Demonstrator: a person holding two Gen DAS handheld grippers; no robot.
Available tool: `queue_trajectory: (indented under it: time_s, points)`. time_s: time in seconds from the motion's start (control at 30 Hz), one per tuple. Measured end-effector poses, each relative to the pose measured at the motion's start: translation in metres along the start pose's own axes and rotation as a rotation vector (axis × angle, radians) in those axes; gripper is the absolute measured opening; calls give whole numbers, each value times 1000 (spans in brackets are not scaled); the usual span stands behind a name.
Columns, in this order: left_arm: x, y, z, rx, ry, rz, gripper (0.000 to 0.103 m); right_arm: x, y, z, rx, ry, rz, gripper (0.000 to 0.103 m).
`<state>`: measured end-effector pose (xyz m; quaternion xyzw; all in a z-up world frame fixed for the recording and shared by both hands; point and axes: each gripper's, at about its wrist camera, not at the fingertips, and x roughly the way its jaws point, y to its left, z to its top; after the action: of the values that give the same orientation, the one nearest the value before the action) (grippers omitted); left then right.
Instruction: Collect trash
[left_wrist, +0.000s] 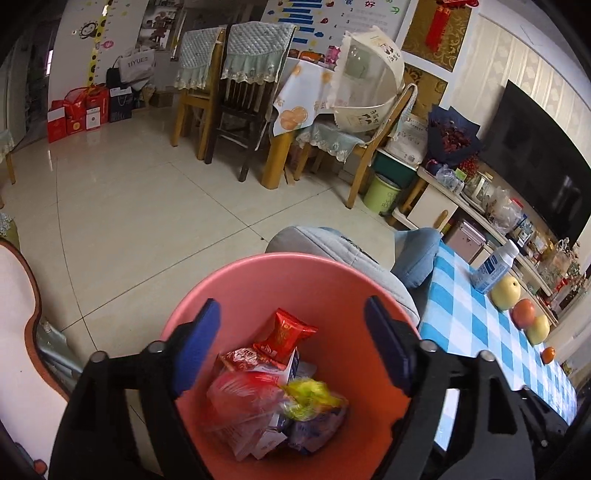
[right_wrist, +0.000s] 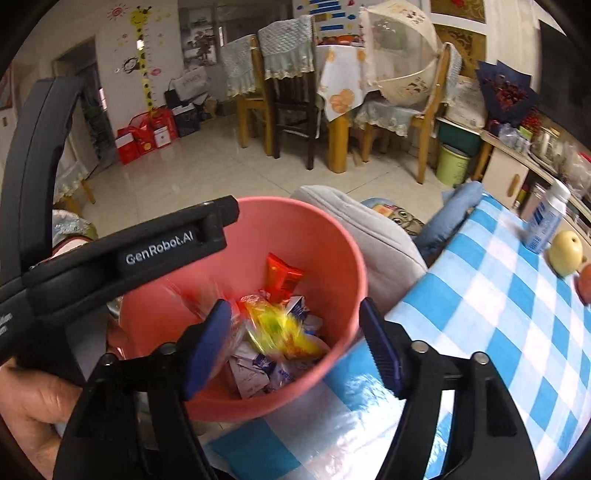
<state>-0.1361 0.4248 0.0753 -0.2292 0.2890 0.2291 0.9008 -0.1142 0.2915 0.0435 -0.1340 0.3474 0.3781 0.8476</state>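
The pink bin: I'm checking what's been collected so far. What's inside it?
Inside the pink bin lie a red snack wrapper, a clear plastic bag, a yellow wrapper and crumpled white-and-purple cartons. Whatever lies beneath the pile is covered.

Pale glossy floor tiles (left_wrist: 155, 206) spread around a dining table (left_wrist: 310, 88) ringed by wooden chairs (left_wrist: 236, 110) with quilted covers. Left of it, red gift boxes (left_wrist: 77, 114) line the white wall; right of it stands a dark television (left_wrist: 546, 162).
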Motion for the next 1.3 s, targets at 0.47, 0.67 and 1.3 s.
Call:
queue_trajectory:
  time_s: [0.47, 0.67, 1.3]
  points:
    - [-7, -50, -15, 123, -56, -209, 92, -61, -46, -41, 79, -56, -171, 91]
    - [-10, -77, -27, 194, -31, -289, 92, -90, -61, -65, 95, -81, -237, 91]
    - [-42, -168, -86, 377, -2, -368, 92, -159, -116, -131, 184, -120, -432, 98]
